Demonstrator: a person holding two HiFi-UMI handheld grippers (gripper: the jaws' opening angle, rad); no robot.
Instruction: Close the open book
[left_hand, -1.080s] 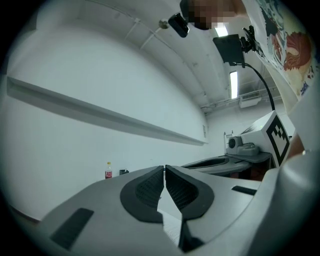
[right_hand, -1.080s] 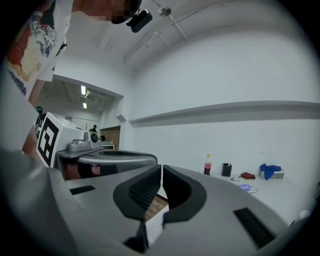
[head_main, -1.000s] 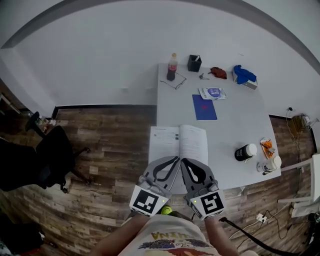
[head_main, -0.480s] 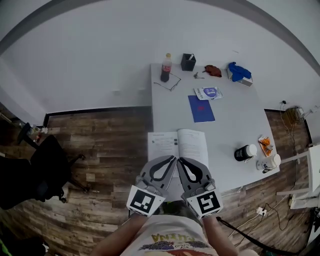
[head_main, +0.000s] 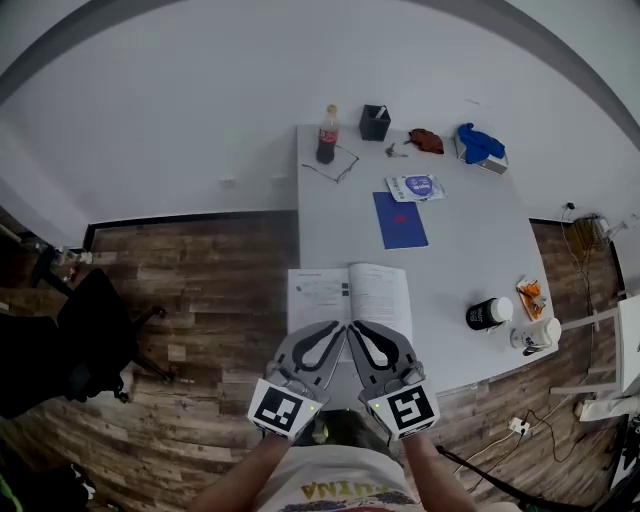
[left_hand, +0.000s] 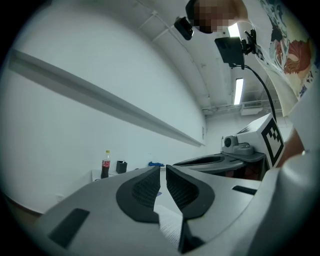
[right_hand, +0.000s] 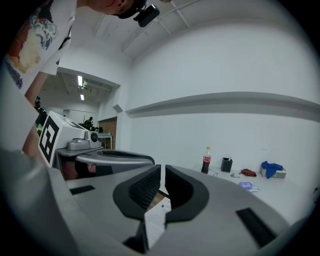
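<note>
- Head view: the open book (head_main: 350, 295) lies flat by the near left corner of the white table (head_main: 460, 260), with thin printed pages spread on either side of the spine. The left gripper (head_main: 338, 328) and right gripper (head_main: 360, 328) hang side by side over its near edge. I judge that a push could slide the book off the smooth top, since it sits so close to the edge.
- Left gripper view: the jaws are drawn almost together on nothing. The dark ribbed pads (left_hand: 142, 192) look grippy, and blunt closed tips might crease a sheet instead of lifting it.
- Right gripper view: the jaws are likewise closed and empty, in smooth grey moulded shells, with a printed page below them. Catching one leaf alone would turn a page and leave the book open.
</note>
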